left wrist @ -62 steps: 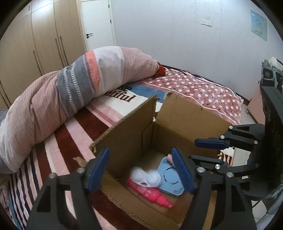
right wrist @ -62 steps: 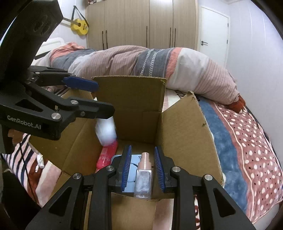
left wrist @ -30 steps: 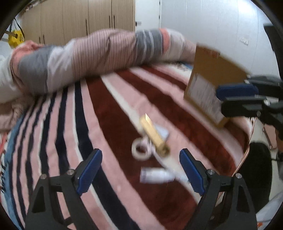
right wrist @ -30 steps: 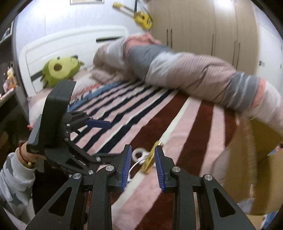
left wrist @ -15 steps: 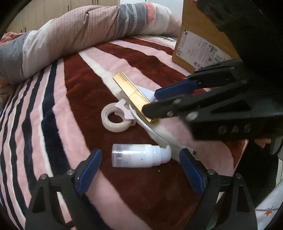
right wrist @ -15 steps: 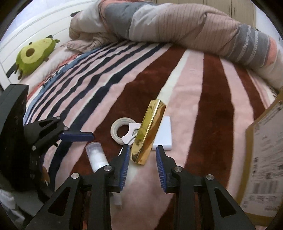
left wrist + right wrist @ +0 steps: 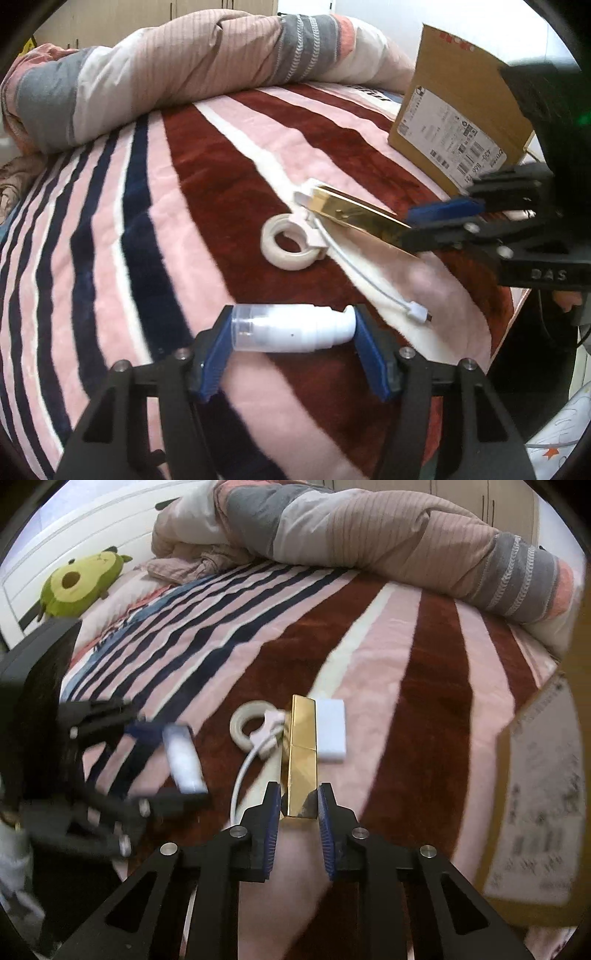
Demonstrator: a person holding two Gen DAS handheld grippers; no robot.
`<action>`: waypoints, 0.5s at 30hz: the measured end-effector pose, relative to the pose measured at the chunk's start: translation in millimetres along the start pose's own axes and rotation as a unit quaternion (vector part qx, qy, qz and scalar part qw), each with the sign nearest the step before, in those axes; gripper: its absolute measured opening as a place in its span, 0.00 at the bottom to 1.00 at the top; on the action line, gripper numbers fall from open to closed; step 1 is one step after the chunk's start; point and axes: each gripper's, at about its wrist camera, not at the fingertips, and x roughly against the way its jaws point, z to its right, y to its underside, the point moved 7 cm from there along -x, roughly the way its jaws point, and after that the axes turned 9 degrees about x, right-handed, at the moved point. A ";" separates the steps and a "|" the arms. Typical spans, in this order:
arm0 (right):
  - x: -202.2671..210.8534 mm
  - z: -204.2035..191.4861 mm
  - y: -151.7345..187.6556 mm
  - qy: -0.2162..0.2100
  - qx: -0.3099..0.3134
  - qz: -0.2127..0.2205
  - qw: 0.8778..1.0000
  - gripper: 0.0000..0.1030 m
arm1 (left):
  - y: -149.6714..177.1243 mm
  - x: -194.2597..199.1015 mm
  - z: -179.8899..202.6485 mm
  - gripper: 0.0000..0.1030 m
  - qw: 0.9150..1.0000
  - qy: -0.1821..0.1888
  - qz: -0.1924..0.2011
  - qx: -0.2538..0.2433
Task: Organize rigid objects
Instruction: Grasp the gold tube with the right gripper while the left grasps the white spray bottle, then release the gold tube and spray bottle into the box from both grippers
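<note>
A white pump bottle (image 7: 291, 328) lies crosswise between the blue pads of my left gripper (image 7: 293, 338), which touch its two ends; it also shows blurred in the right wrist view (image 7: 184, 760). A long gold box (image 7: 300, 753) lies on the striped blanket, and my right gripper (image 7: 297, 808) straddles its near end with the pads close at each side. In the left wrist view the gold box (image 7: 354, 216) runs toward the right gripper (image 7: 436, 221). A roll of white tape (image 7: 290, 242) and a white cable (image 7: 373, 284) lie between them.
A cardboard box (image 7: 454, 107) stands at the right on the bed. A white flat block (image 7: 331, 729) lies beside the gold box. A rolled duvet (image 7: 369, 528) runs along the back. A green avocado plush (image 7: 79, 583) lies near the headboard.
Both grippers left the cardboard box and dropped to the blanket. The left closed around the white pump bottle. The right moved forward onto the near end of the gold box.
</note>
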 end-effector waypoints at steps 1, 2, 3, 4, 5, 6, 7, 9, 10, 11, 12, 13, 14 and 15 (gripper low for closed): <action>2.2 0.0 4.7 -0.002 0.002 -0.008 1.000 0.15 | -0.3 1.0 -1.4 0.58 1.000 0.002 0.001 0.003; 1.6 0.1 9.3 -0.006 0.001 -0.019 1.000 0.15 | -0.9 2.8 -2.6 0.58 1.000 0.003 0.004 0.007; -0.5 0.2 12.9 -0.012 -0.001 -0.030 0.999 0.15 | -1.6 3.1 -3.3 0.58 1.000 0.003 0.005 0.009; -4.9 0.4 15.5 -0.015 -0.001 -0.039 0.999 0.15 | -3.1 1.6 -3.9 0.58 1.000 0.002 0.006 0.010; -8.1 0.6 17.2 -0.015 -0.002 -0.042 0.999 0.15 | -3.6 2.5 -3.7 0.58 1.000 0.002 0.007 0.011; -11.8 1.7 16.9 -0.015 -0.006 -0.039 0.999 0.18 | -4.2 3.2 -3.5 0.58 1.000 0.002 0.007 0.010; -15.5 2.8 14.5 -0.015 -0.007 -0.032 0.999 0.21 | -4.0 4.6 -2.6 0.58 1.000 0.002 0.009 0.010; -22.1 4.5 10.0 -0.005 0.000 -0.024 1.000 0.21 | -5.6 7.2 -2.4 0.58 1.000 -0.001 0.011 0.007; -25.5 4.2 7.7 -0.004 0.001 -0.023 1.000 0.20 | -6.5 9.5 -3.0 0.58 1.000 -0.002 0.013 0.006; -28.1 3.0 5.8 -0.002 0.007 -0.024 1.000 0.18 | -8.0 12.7 -4.1 0.58 1.000 -0.004 0.016 0.007; -28.7 0.2 4.5 -0.003 0.015 -0.022 1.000 0.13 | -9.4 16.3 -5.6 0.58 1.000 -0.005 0.019 0.009; -27.1 -1.6 2.4 0.006 0.027 -0.018 0.999 0.13 | -11.5 20.5 -6.0 0.58 1.000 -0.006 0.024 0.011; -23.8 -2.7 0.8 0.016 0.034 -0.012 0.999 0.13 | -14.3 26.9 -7.2 0.58 0.999 -0.006 0.031 0.013; -18.6 -4.6 -1.2 0.020 0.037 -0.004 0.999 0.13 | -17.8 34.6 -7.5 0.58 0.999 -0.005 0.039 0.014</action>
